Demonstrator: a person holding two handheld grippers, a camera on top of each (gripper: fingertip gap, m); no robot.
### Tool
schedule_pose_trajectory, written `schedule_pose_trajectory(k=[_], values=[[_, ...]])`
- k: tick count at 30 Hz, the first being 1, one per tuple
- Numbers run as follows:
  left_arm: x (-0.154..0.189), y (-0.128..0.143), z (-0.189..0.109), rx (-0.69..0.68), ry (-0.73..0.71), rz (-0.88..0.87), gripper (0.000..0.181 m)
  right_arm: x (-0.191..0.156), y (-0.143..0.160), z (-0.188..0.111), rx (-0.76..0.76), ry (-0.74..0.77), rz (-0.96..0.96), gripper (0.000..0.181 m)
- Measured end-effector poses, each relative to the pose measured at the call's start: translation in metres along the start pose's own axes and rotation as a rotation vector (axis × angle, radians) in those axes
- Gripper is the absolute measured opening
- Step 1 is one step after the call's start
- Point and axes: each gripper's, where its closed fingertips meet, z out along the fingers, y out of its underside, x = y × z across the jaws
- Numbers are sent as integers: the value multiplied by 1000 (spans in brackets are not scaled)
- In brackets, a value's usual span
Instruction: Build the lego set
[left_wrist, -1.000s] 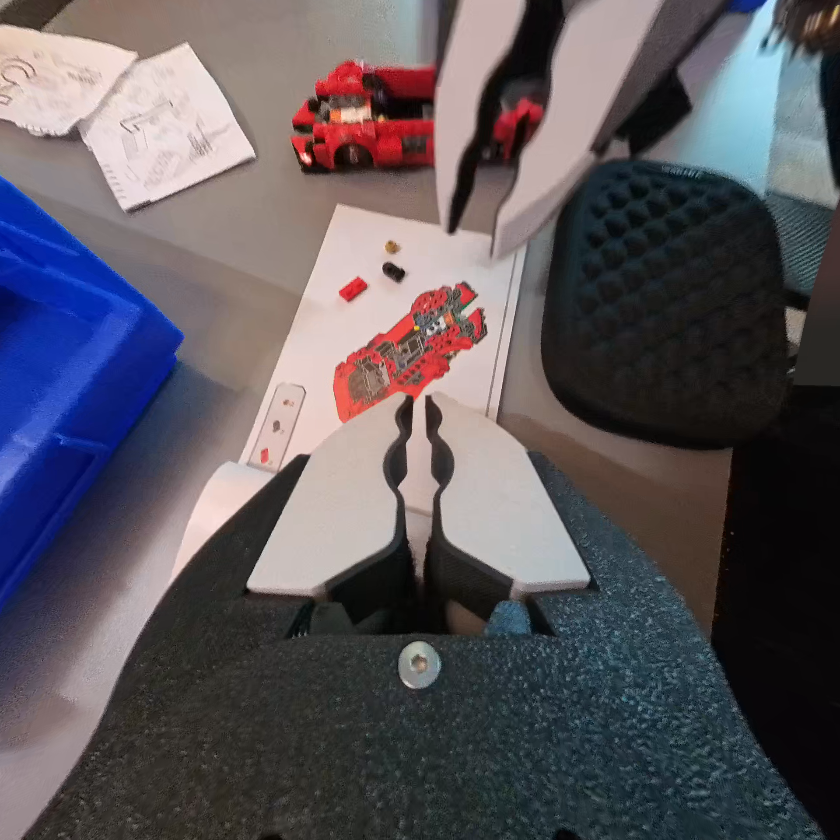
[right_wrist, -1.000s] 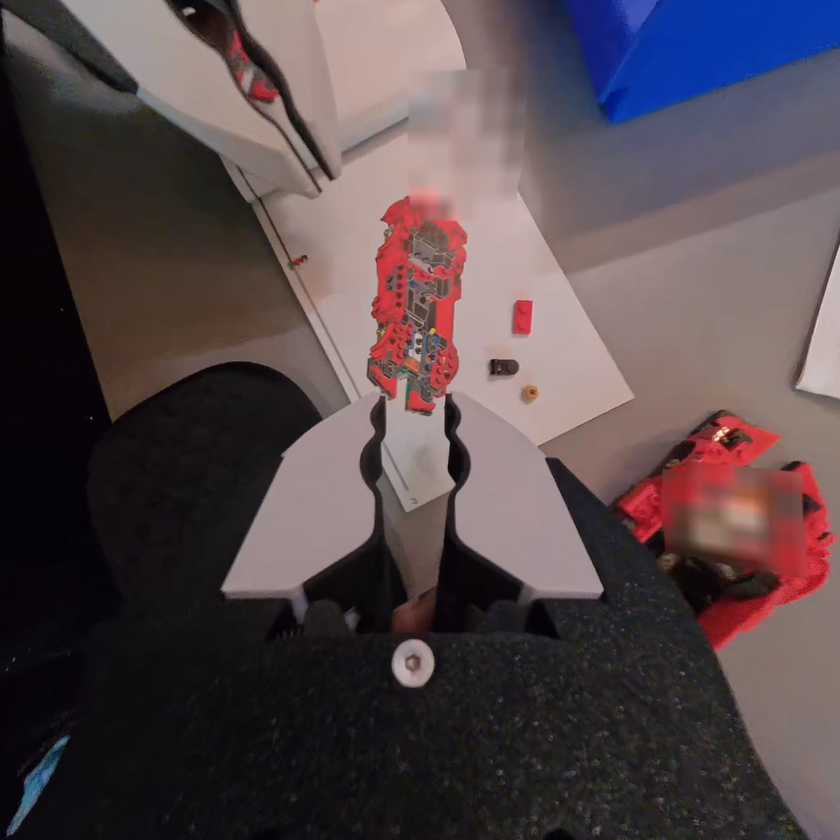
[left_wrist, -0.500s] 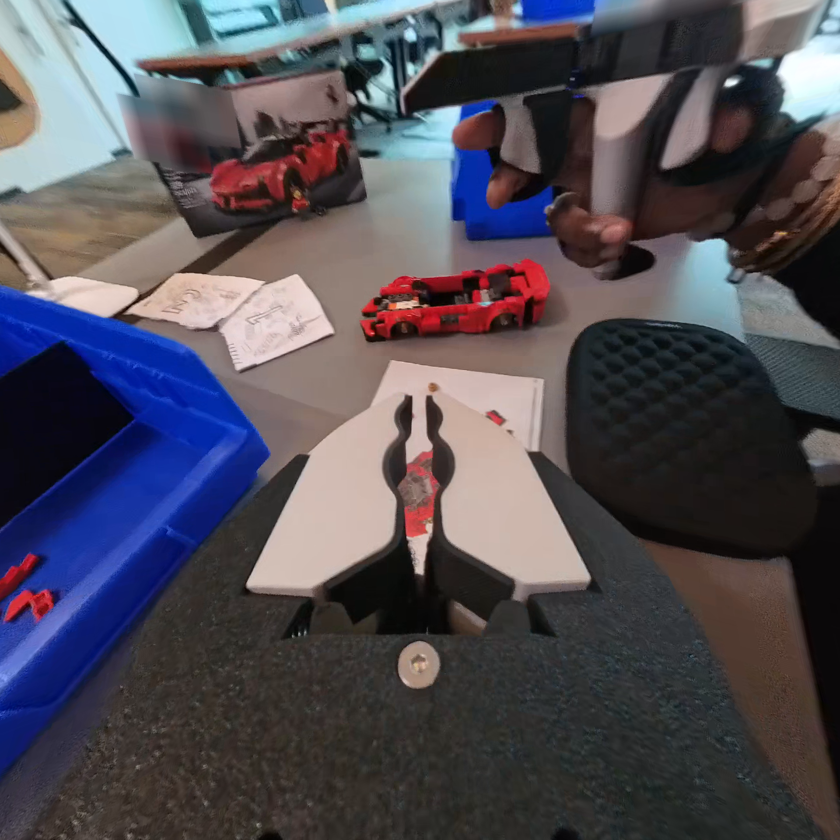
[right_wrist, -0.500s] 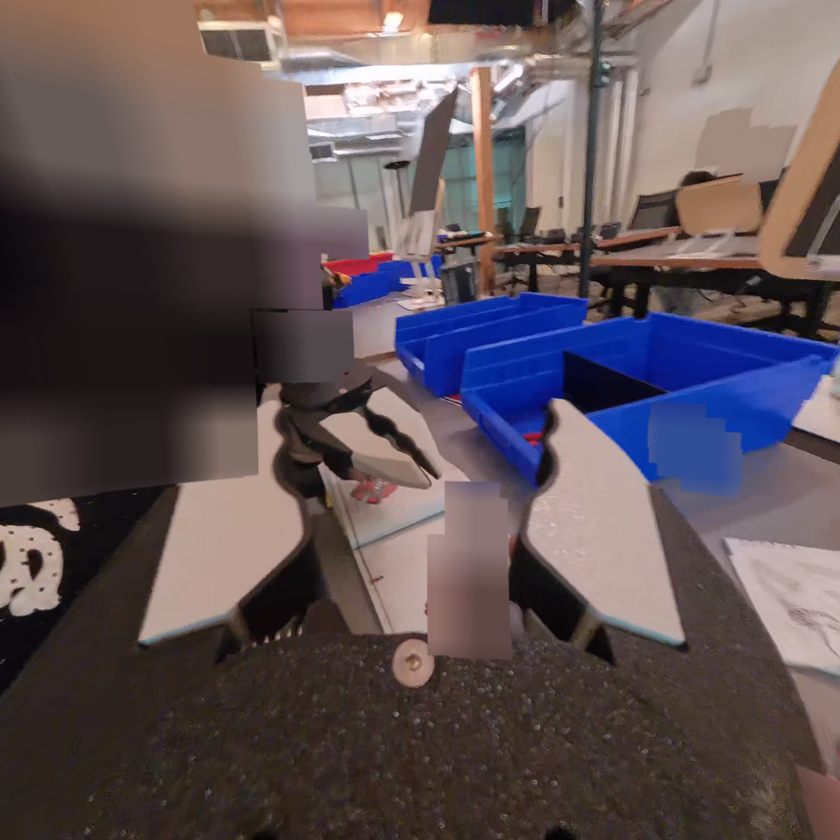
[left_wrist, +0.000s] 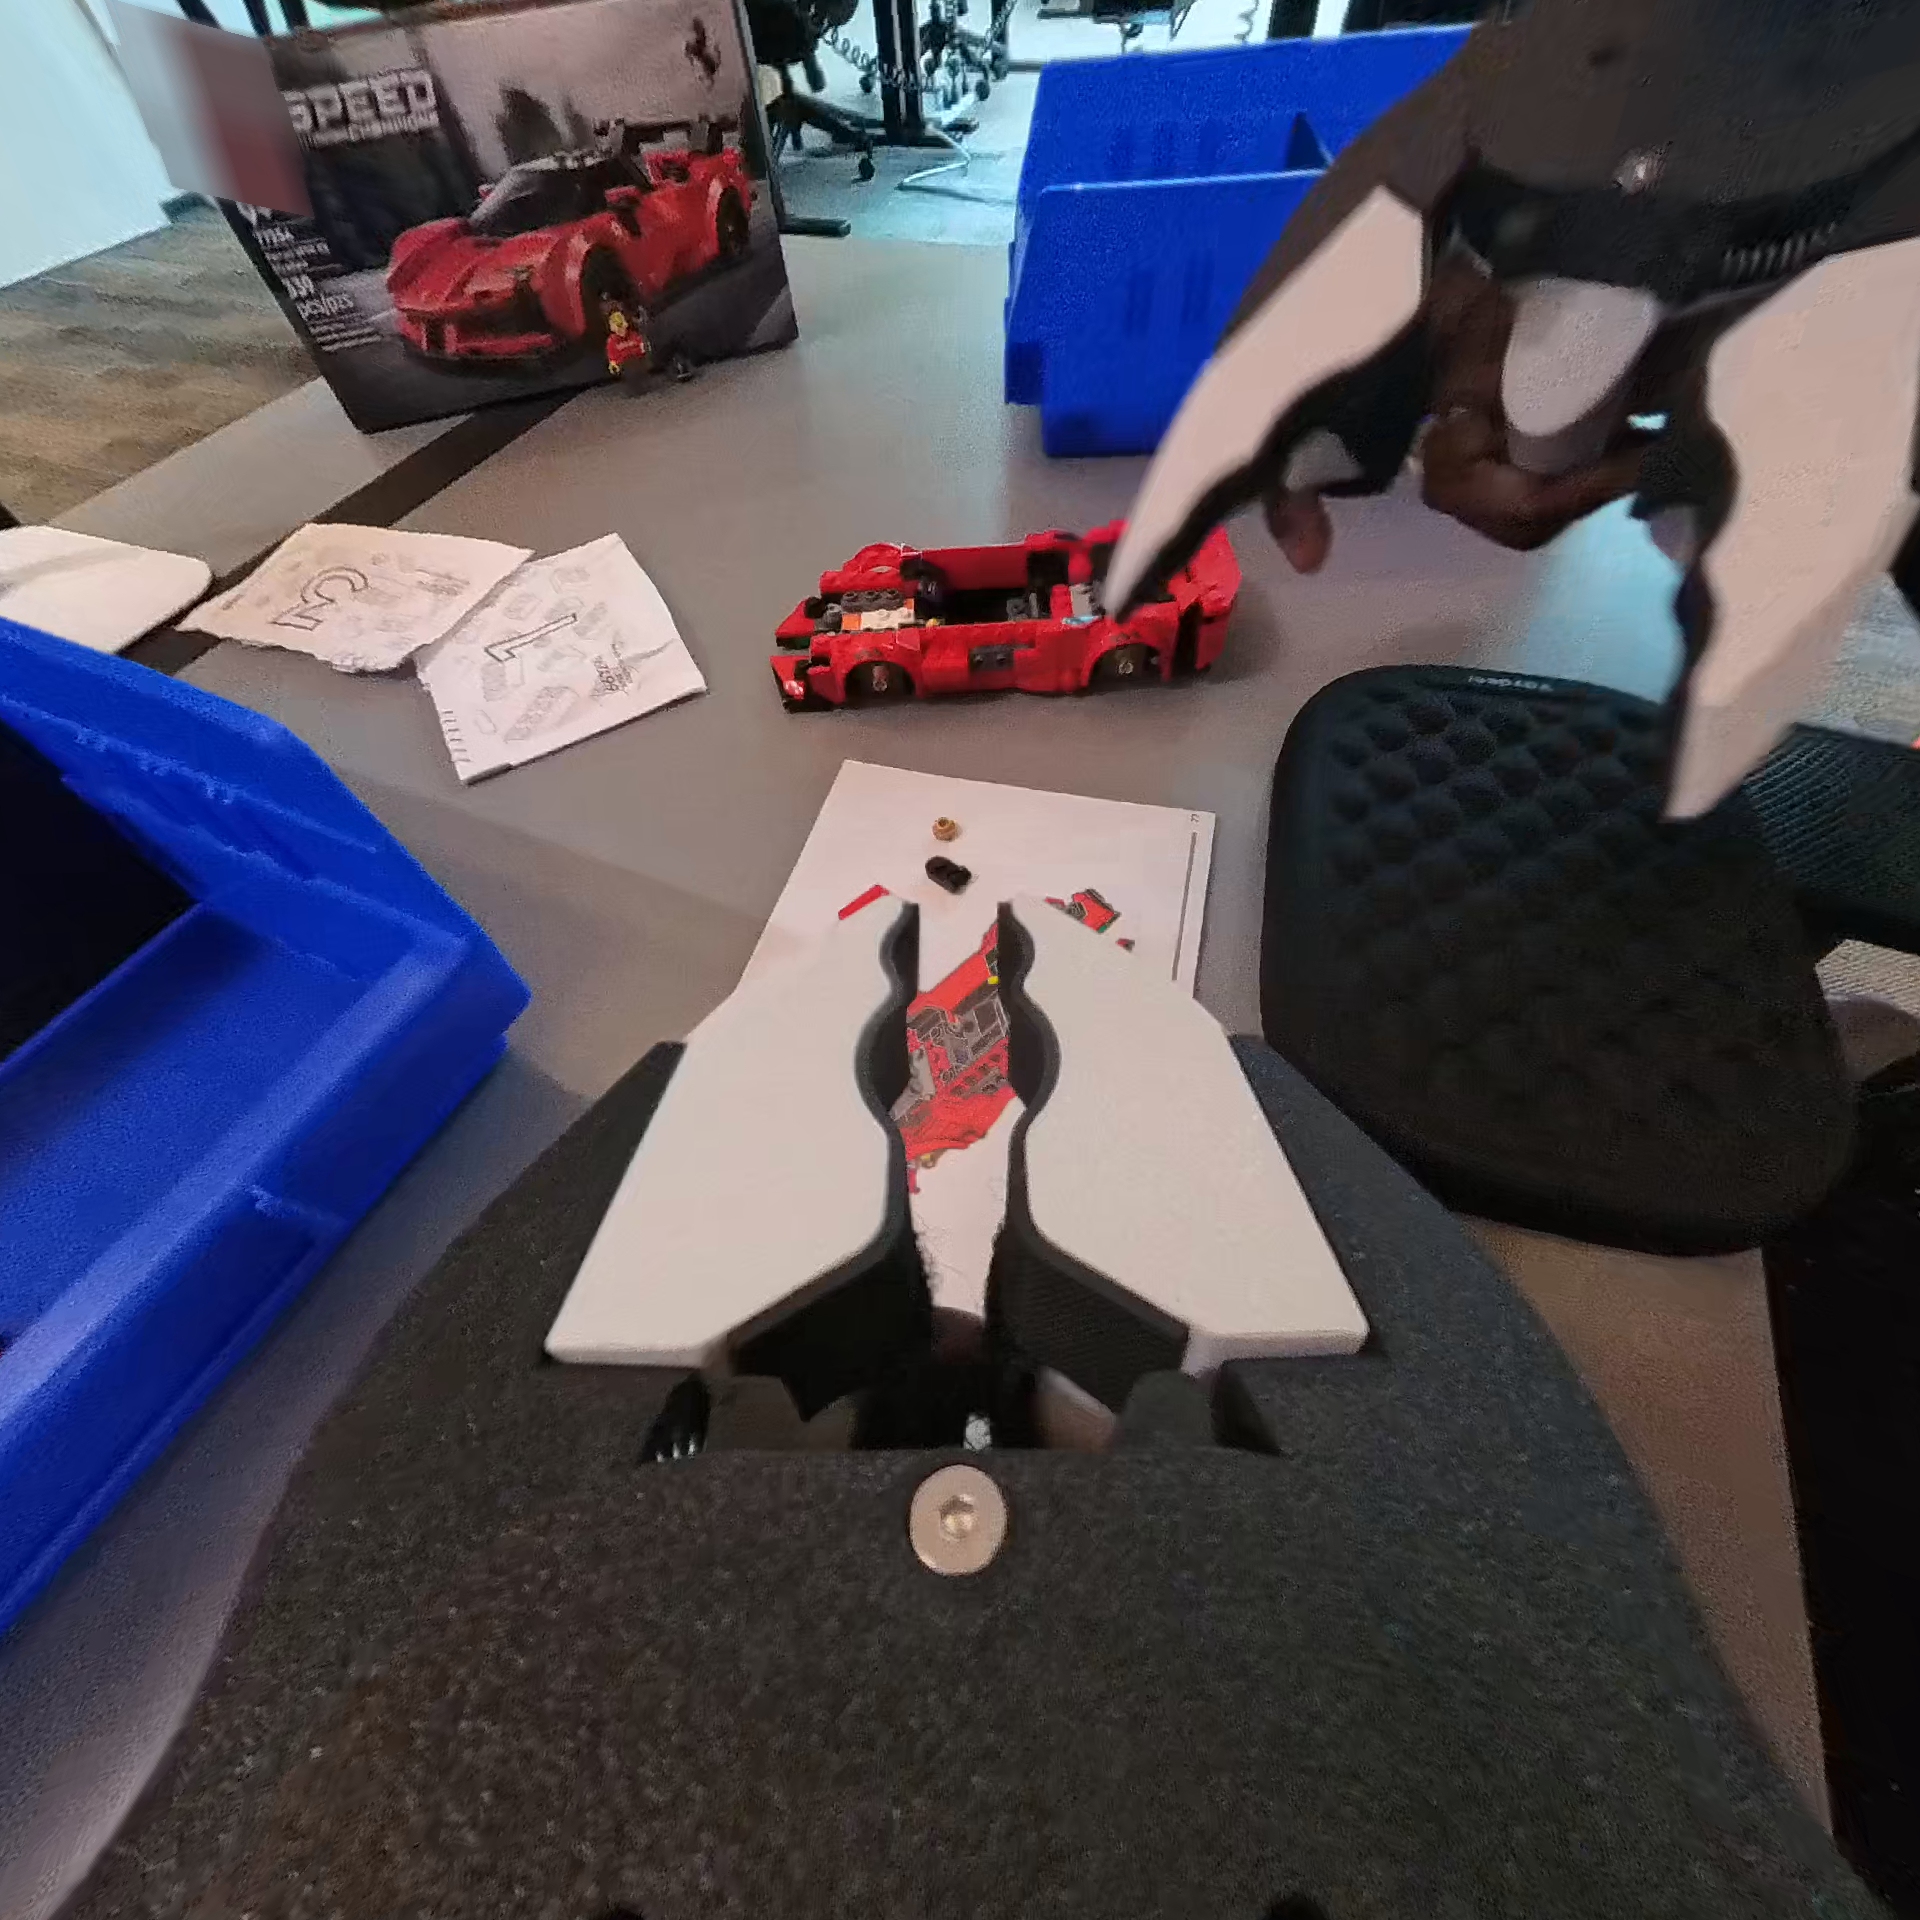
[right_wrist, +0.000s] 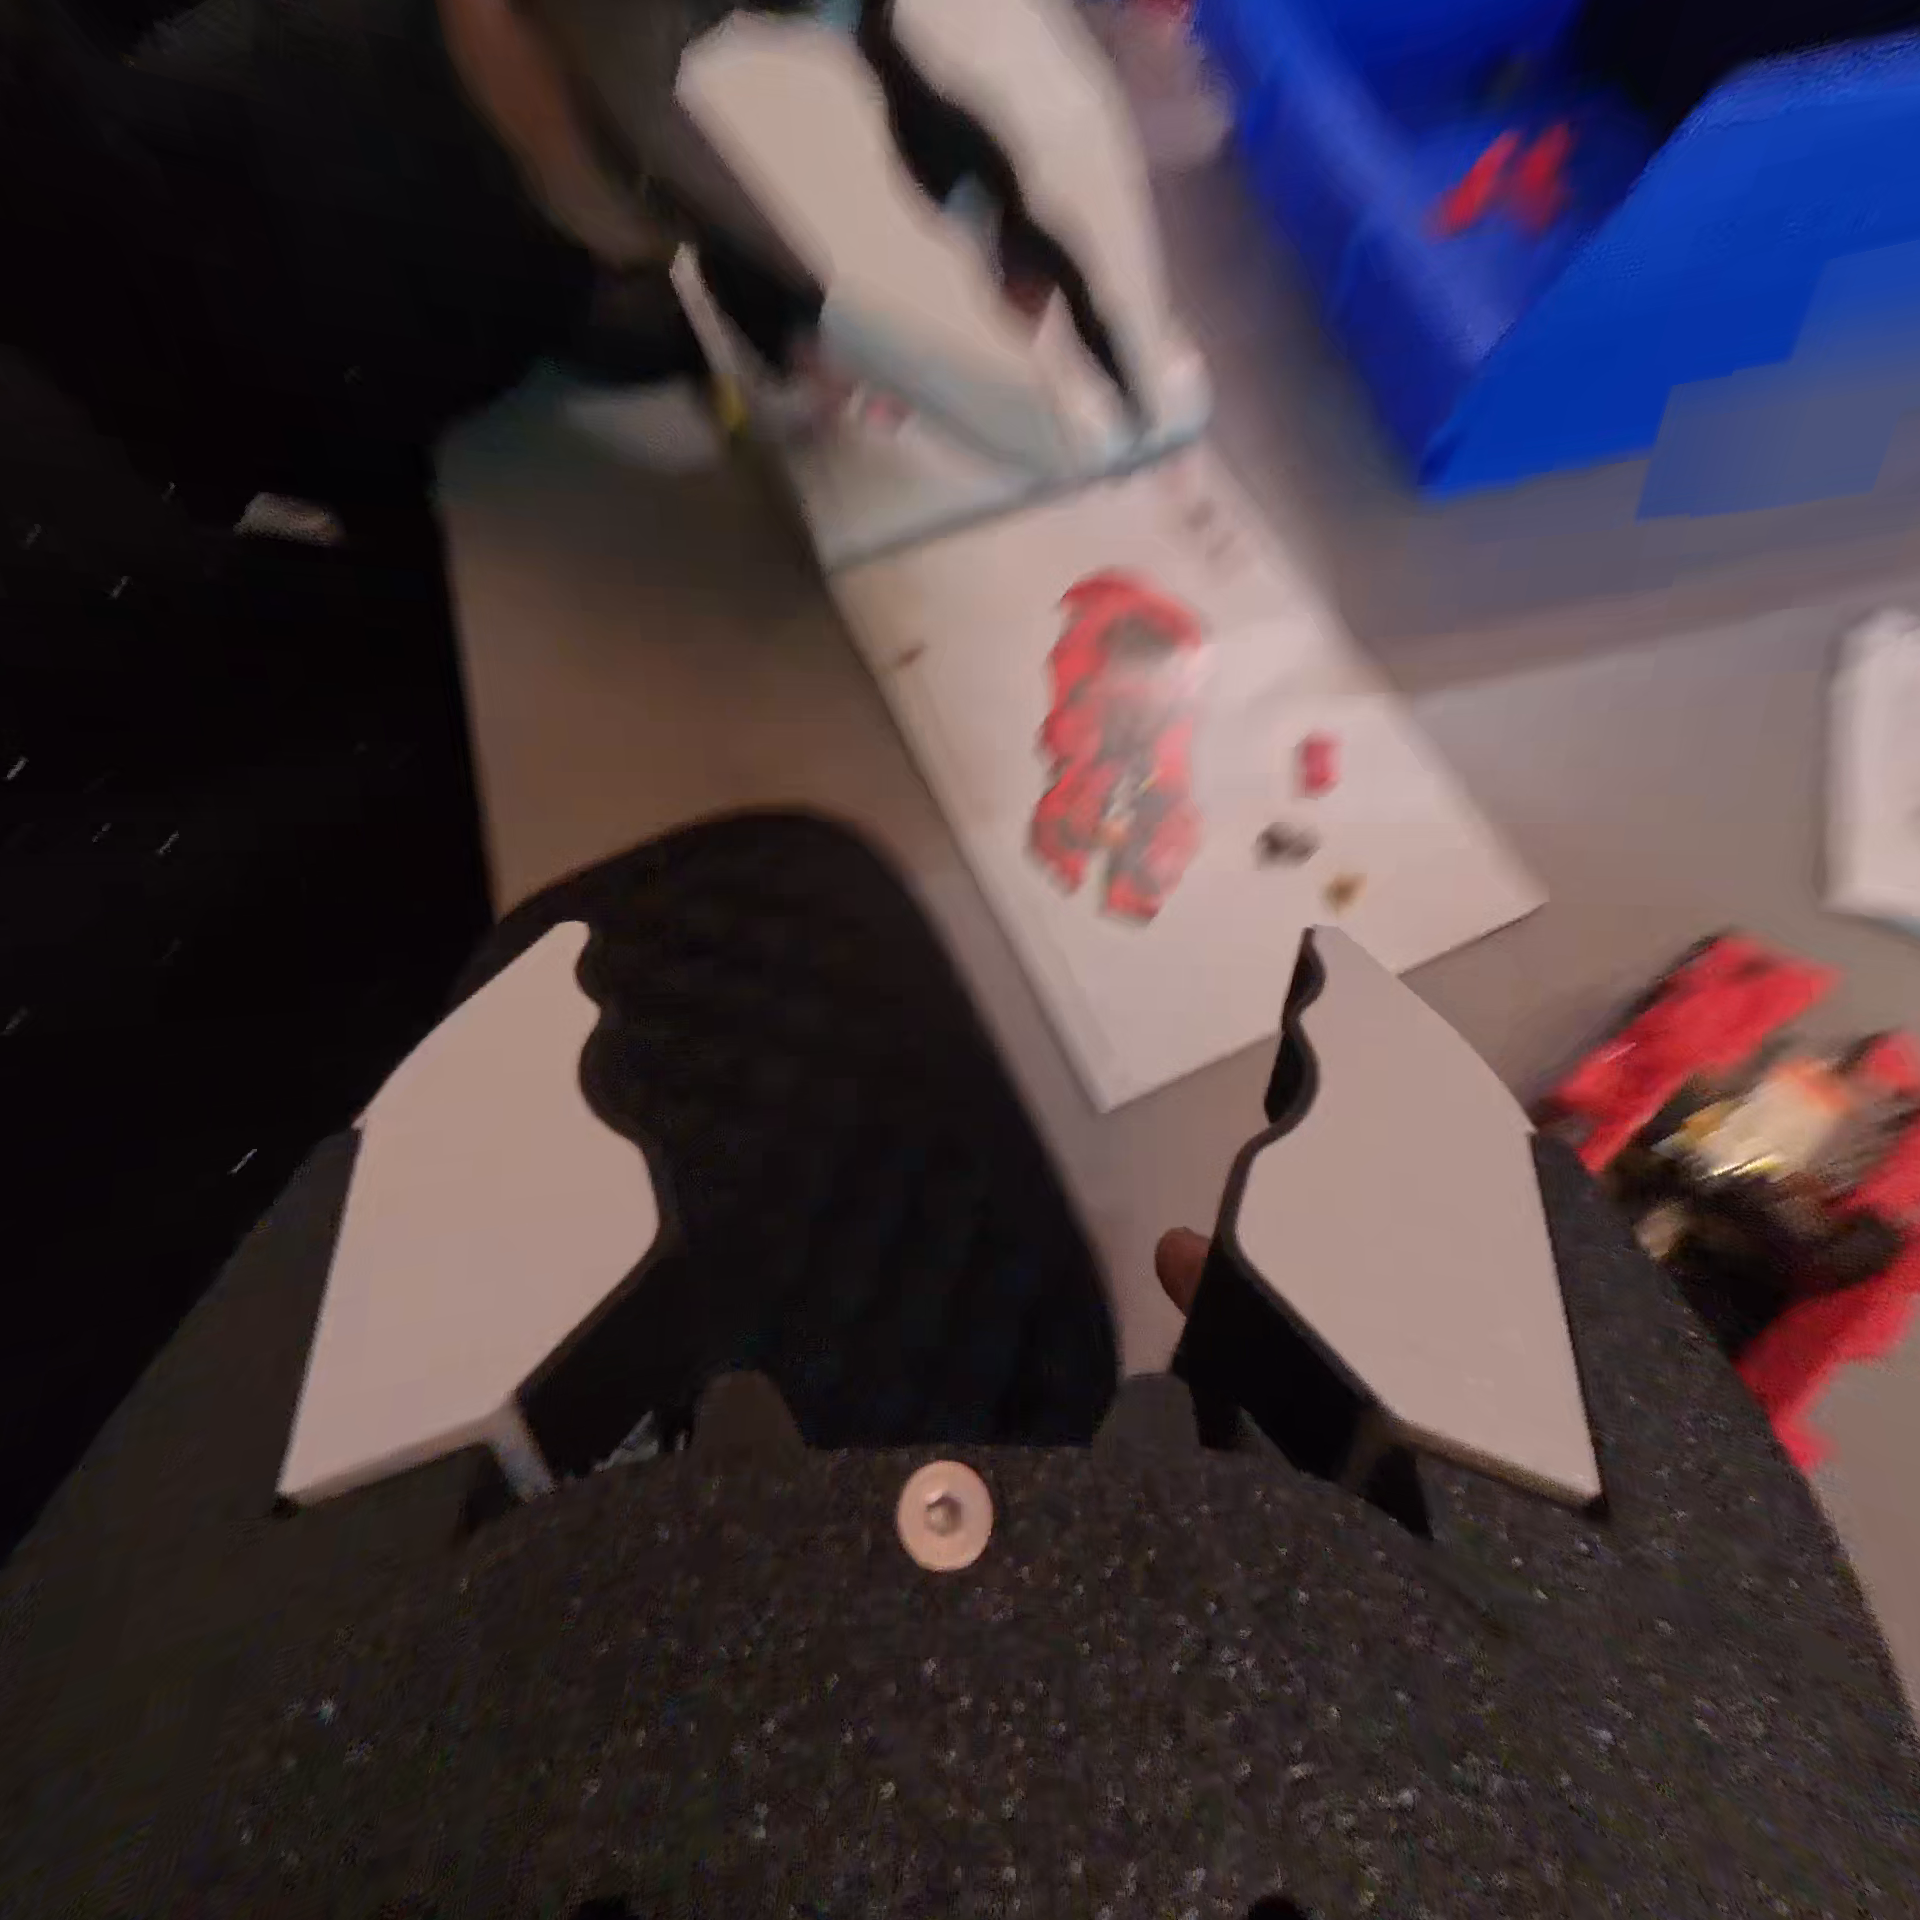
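Observation:
A partly built red lego car (left_wrist: 1008, 623) stands on the grey table, blurred at the right of the right wrist view (right_wrist: 1714, 1091). In front of it lies the open instruction booklet (left_wrist: 1081, 842). On the booklet lie a tan round piece (left_wrist: 943, 828), a black piece (left_wrist: 948, 874) and a red piece (left_wrist: 862, 902). My left gripper (left_wrist: 956, 909) hovers over the booklet, jaws a narrow gap apart and empty. My right gripper (right_wrist: 945, 935) is wide open and empty. It shows in the left wrist view (left_wrist: 1403, 707) with one fingertip near the car's rear.
A blue bin (left_wrist: 208, 987) is close on the left and another (left_wrist: 1143, 260) stands at the back. The set's box (left_wrist: 520, 208) and torn paper bags (left_wrist: 468, 634) are behind. A black padded chair seat (left_wrist: 1538, 966) sits at the table's right edge. One gripper's finger ends stand about 10 cm off the other's. Between my right fingertips and the tan round piece (left_wrist: 943, 828) there is roughly 8 cm.
My right gripper has opened wide and tilted back down toward the table and car. My left gripper's jaws have parted slightly and it stays over the booklet.

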Motion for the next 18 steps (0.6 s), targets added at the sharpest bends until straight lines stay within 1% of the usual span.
schedule_pose_trajectory(k=[1, 2, 4, 6, 8, 9, 10, 12, 14, 16, 17, 18], values=[[0, -2, -1, 7, -1, 16, 14, -8, 17, -3, -62, -47, 20, 127], [1, -4, -1, 17, -1, 30, 15, -12, 36, -6, -136, -63, 19, 132], [3, -3, 1, 12, 20, 33, 17, -12, 70, -13, -285, -50, -40, 138], [3, 2, 4, -36, 38, 30, 20, -13, 93, -16, -389, -43, -80, 139], [0, 6, 7, -81, 25, 59, 20, -19, 95, -14, -382, -90, -46, 132], [-2, 7, 8, -101, 14, 76, 20, -20, 96, -13, -383, -98, -45, 131], [-3, 8, 8, -116, 6, 92, 21, -23, 97, -12, -383, -124, -37, 125], [-6, 9, 8, -132, -2, 109, 21, -25, 96, -11, -376, -130, -31, 126], [-7, 12, 10, -141, 9, 80, 21, -27, 95, -9, -371, -126, -24, 126], [-7, 17, 12, -145, 23, 37, 20, -34, 89, -4, -327, -141, -11, 125], [-7, 19, 13, -147, 26, 22, 20, -40, 84, 0, -297, -161, 2, 122], [-7, 21, 14, -148, 27, 14, 20, -45, 79, 4, -275, -183, 10, 115]])
